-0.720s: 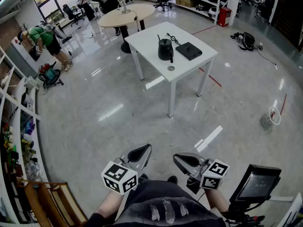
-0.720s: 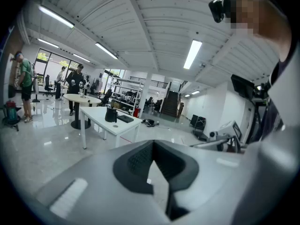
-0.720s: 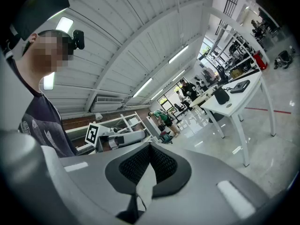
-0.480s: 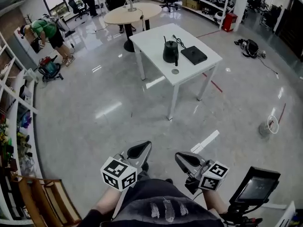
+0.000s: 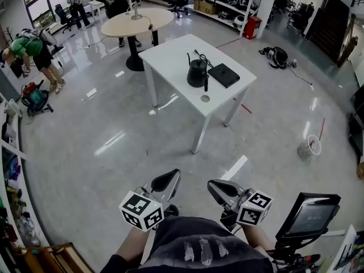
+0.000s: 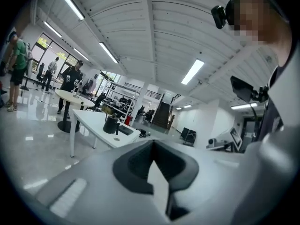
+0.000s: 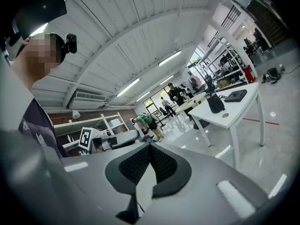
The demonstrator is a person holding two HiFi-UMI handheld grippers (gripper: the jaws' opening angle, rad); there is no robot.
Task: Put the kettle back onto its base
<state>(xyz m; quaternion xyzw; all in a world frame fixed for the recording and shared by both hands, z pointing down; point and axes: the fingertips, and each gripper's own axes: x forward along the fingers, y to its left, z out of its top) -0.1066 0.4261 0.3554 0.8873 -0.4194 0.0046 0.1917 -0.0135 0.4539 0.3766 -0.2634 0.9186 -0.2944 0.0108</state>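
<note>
Floor space at the far left holds a person in a green top, bent over and well apart from the work area. Low in the head view, close to the operator's body, the left gripper has its jaws pressed together with nothing between them. Well ahead of both grippers stands the white table. On its top the kettle stands upright, handle on the near side, just left of the base and not on it. Near the table's front edge lies a small round disc. Beside the left unit, the right gripper has its jaws likewise closed on nothing. At the lower right stands a monitor
</note>
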